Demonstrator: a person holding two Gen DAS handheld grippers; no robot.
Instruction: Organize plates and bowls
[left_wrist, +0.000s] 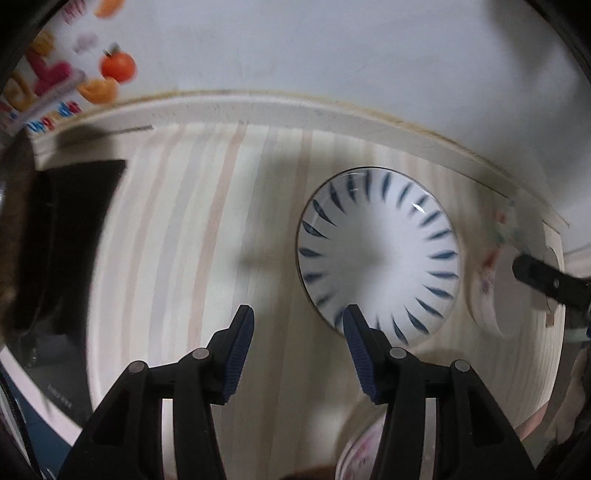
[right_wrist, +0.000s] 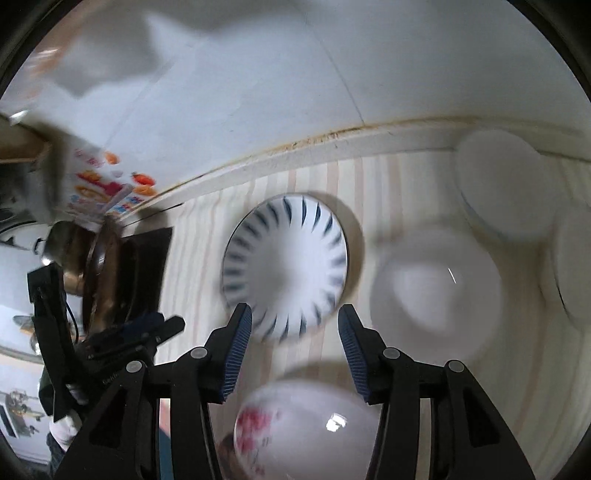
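We see both tongs, left (left_wrist: 298, 325) and right (right_wrist: 294, 323), gaping apart over the striped bench (left_wrist: 207, 236); a glossy blue-streaked bowl (left_wrist: 378, 254) sits near its far edge.

Home kitchen: crockery on striped counter (left_wrist: 221, 206) (pot (right_wrist: 74, 258) nearby).

Black hand-held gripper (left_wrist: 297, 314), ribbed blue pads (left_wrist: 240, 354)
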